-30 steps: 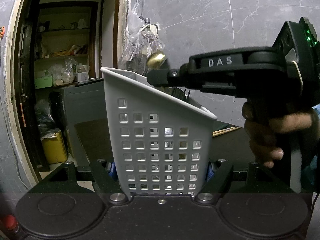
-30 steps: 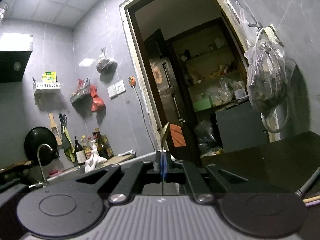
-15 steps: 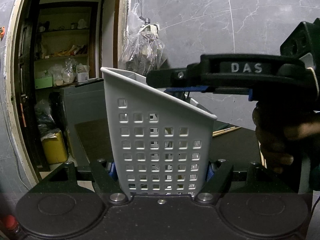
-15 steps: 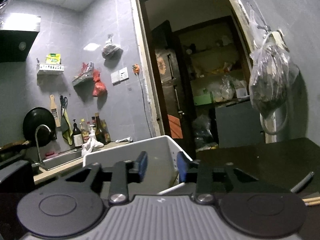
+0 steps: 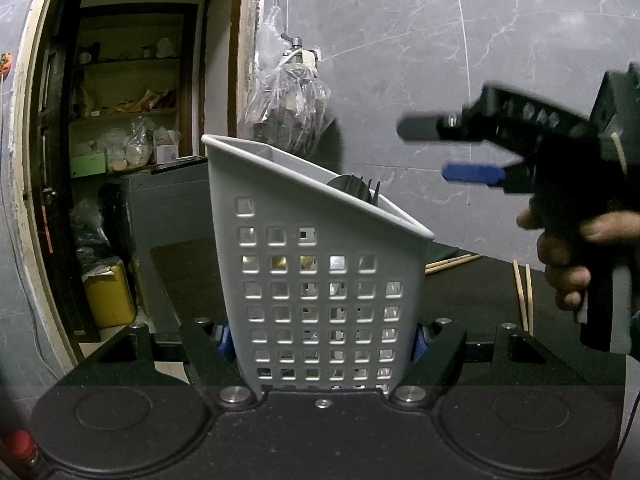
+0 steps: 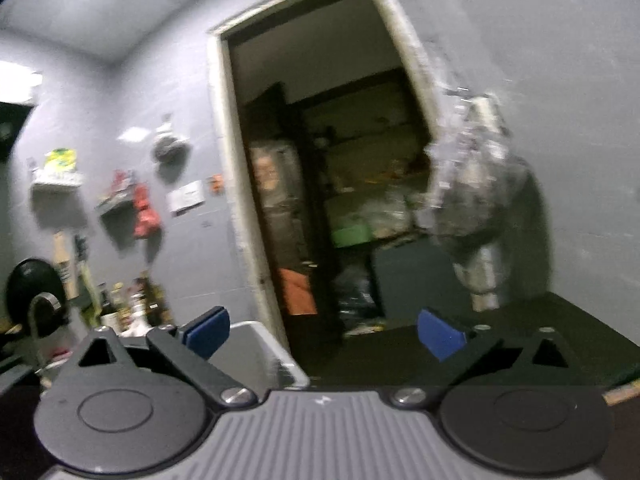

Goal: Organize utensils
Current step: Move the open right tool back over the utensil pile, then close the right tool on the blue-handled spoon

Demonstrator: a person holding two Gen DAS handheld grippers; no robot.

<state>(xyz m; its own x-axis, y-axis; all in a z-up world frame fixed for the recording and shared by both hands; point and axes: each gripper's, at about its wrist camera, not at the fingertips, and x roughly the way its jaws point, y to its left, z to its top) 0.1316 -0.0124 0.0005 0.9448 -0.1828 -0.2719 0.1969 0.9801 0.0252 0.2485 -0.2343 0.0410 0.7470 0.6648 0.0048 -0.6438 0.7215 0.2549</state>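
A white perforated utensil caddy (image 5: 320, 280) stands upright on the dark counter, and my left gripper (image 5: 320, 342) is shut on its lower sides. Dark utensil tips (image 5: 354, 188) poke above its slanted rim, and a gold utensil (image 5: 280, 264) shows through the holes. In the left wrist view my right gripper (image 5: 436, 150) hovers to the right of the caddy, above its rim, held by a hand. Its jaws are opening with nothing between them. In the blurred right wrist view the right gripper (image 6: 324, 334) has its blue pads wide apart, with the caddy's rim (image 6: 260, 348) low on the left.
Wooden chopsticks (image 5: 452, 262) lie on the counter behind the caddy, and another pair (image 5: 524, 296) lies to the right. A plastic bag (image 5: 288, 116) hangs on the tiled wall beside an open doorway (image 5: 132, 140) to a storeroom. A sink tap (image 6: 42, 308) stands far left.
The right gripper held a gold spoon over the caddy, then opened and let it go. It has since drawn away to the right, empty. The left gripper and caddy stayed still.
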